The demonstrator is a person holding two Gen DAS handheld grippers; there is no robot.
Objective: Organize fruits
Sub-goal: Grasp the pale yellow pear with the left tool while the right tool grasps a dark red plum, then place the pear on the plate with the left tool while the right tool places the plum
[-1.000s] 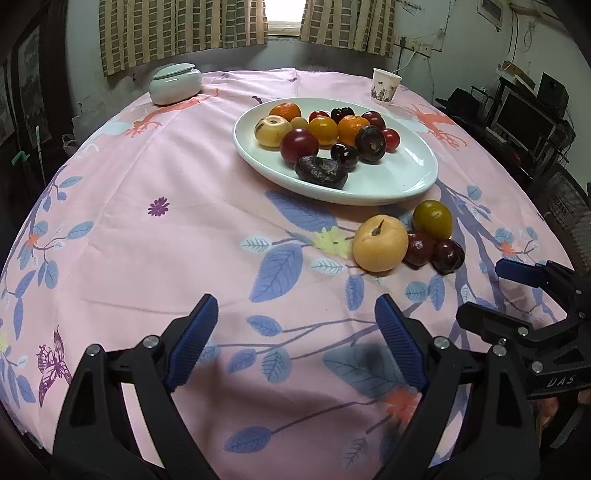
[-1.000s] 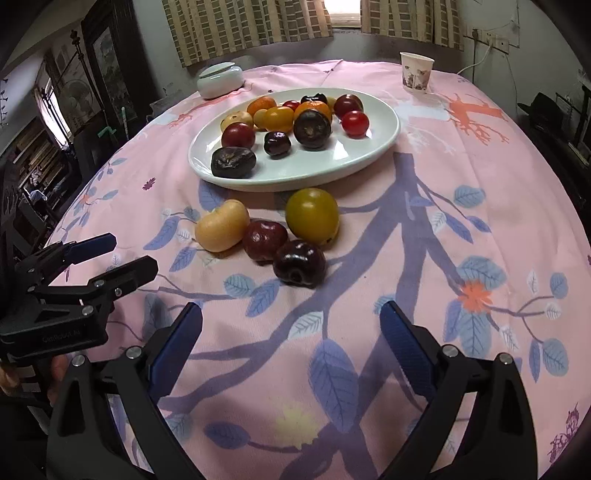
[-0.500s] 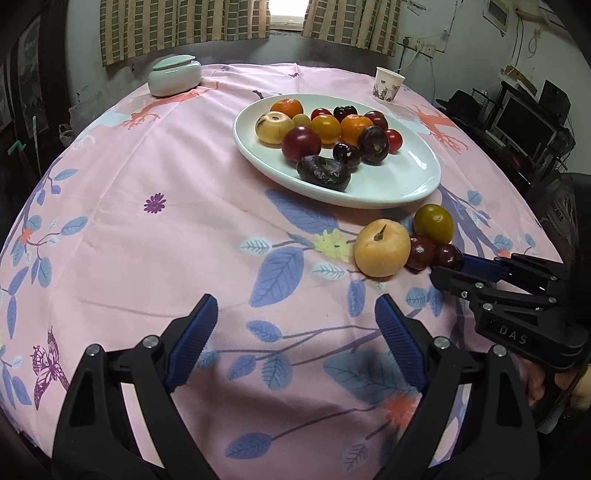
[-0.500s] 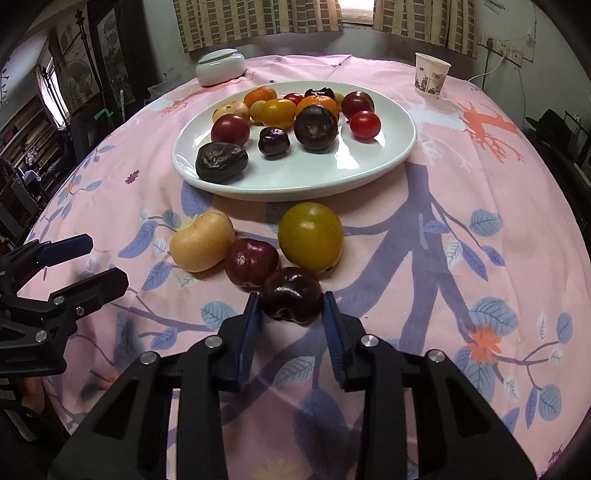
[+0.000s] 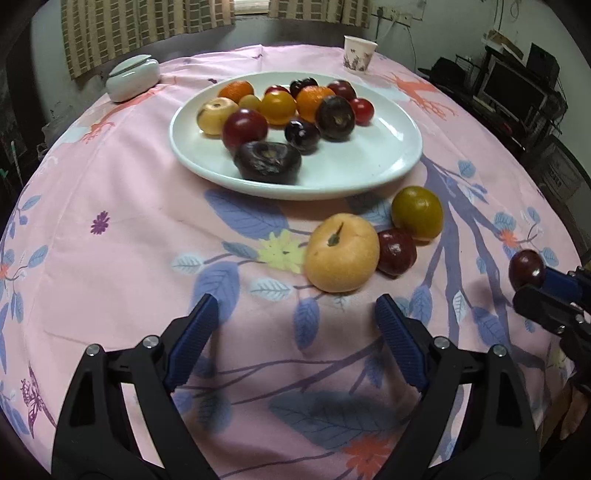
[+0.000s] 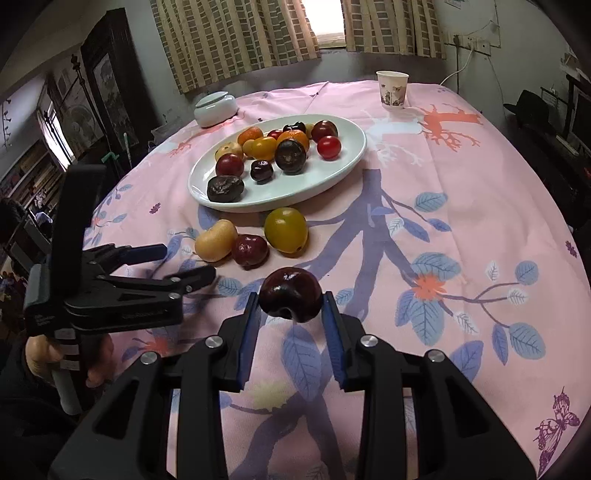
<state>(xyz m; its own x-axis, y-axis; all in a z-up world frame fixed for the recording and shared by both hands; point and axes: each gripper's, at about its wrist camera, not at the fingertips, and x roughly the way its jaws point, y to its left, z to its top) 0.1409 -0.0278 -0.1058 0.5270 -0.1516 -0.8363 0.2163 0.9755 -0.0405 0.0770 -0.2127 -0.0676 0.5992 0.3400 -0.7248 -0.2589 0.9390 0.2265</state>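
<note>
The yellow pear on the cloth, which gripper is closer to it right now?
Left. The left gripper hangs open just in front of the pear, not touching it. The right gripper is off to the side, shut on a dark plum.

Dim indoor light, mostly daylight from the window (image 6: 325, 18) at the back, blown out to white between the curtains (image 6: 236, 37). Soft shadows on the tabletop (image 5: 129, 258) under the left hand-held gripper (image 5: 295, 317). Small glare spots on the plate (image 5: 388, 155) and fruit. Strong fisheye bending at the edges, dark vignetted corners. Centre sharp; room edges murky, slightly soft.
</note>
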